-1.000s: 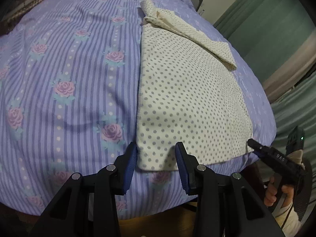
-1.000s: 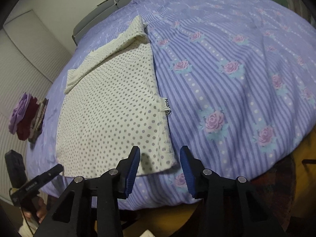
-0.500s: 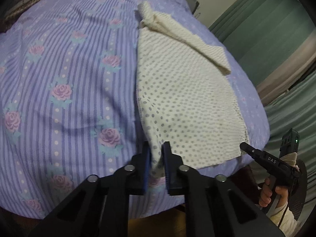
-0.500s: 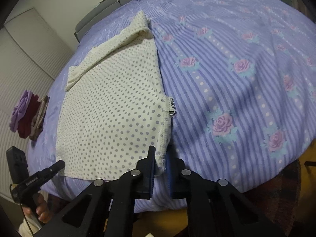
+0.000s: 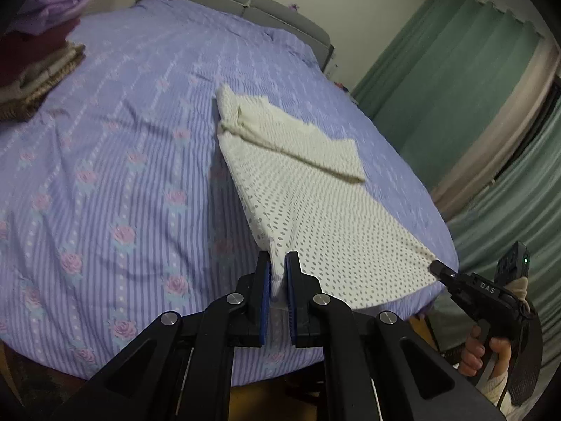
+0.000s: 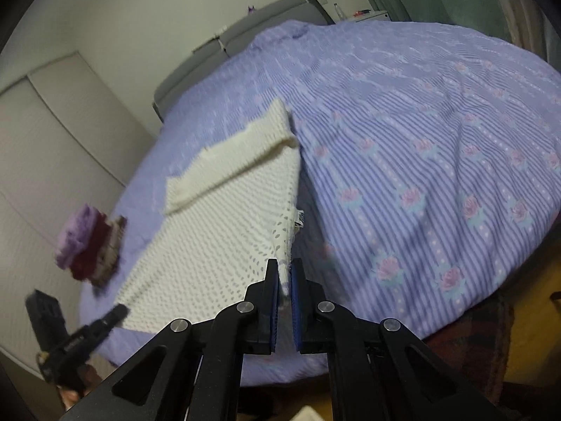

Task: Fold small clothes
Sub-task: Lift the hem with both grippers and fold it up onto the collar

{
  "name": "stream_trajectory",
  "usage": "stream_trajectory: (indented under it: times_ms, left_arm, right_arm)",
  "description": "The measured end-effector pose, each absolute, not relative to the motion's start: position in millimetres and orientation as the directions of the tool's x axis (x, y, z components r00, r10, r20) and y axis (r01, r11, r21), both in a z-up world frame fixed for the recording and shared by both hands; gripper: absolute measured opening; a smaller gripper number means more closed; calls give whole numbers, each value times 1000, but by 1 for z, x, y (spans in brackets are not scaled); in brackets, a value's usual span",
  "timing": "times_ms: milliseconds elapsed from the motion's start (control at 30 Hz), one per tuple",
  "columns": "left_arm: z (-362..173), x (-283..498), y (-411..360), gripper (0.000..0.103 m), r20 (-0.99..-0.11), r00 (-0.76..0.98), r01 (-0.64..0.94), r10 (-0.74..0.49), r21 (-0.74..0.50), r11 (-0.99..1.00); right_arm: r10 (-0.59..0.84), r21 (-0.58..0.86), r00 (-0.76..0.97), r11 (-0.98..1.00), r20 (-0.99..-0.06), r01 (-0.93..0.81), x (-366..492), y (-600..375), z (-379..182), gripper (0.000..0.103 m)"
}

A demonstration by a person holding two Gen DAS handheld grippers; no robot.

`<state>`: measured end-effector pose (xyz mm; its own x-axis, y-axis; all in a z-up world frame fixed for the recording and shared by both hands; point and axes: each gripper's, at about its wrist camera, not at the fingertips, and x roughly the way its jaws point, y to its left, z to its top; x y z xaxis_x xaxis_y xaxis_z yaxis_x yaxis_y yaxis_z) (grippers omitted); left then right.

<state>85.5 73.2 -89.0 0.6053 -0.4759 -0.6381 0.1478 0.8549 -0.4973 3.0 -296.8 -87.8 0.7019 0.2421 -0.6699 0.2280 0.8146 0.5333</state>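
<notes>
A cream polka-dot garment (image 5: pixel 315 217) lies on a bed (image 5: pixel 115 182) covered with a lilac striped sheet printed with roses. Its near hem is raised off the sheet at both corners, so the cloth slopes from the tongs down toward the far end, which rests flat on the bed with a folded sleeve (image 5: pixel 298 140) lying across it.

The left tongs (image 5: pixel 278 270) are pressed together on the near left corner of the garment — the cream cloth shows as a thin strip between the blue pads (image 5: pixel 265 301). The right tongs (image 6: pixel 284 277) are pinched the same way on the near right corner, with a small fabric label (image 6: pixel 299 218) hanging at the garment's side seam just above them.

In the left wrist view the right tongs appear at the lower right, tip meeting the hem's corner, with the person's right hand (image 5: pixel 485 354) wrapped round the handle. In the right wrist view the left tongs show blurred at the lower left, at the opposite corner.

A stack of folded clothes (image 6: pixel 89 245) — lilac on top, dark red beneath, then brownish pieces — sits on the bed well apart from the garment, toward the left side. A grey headboard (image 5: pixel 245 0) stands at the far end, and green curtains (image 5: pixel 455 80) hang beside the bed.
</notes>
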Motion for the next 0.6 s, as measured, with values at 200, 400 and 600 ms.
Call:
stream_trajectory:
  times_ms: [200, 400, 600]
  left_arm:
    - [-63, 104, 77, 10, -615, 630, 102, -474, -539, 836]
    - [-34, 129, 74, 10, -578, 687, 106, -440, -520, 848]
    - [-7, 168, 73, 10, -546, 737, 99, -398, -496, 863]
  right_arm:
    - [258, 592, 756, 779, -602, 206, 19, -302, -65, 8]
    - [242, 619, 804, 762, -543, 188, 48, -310, -42, 8]
    - [220, 626, 839, 761, -498, 172, 84, -316, -21, 8]
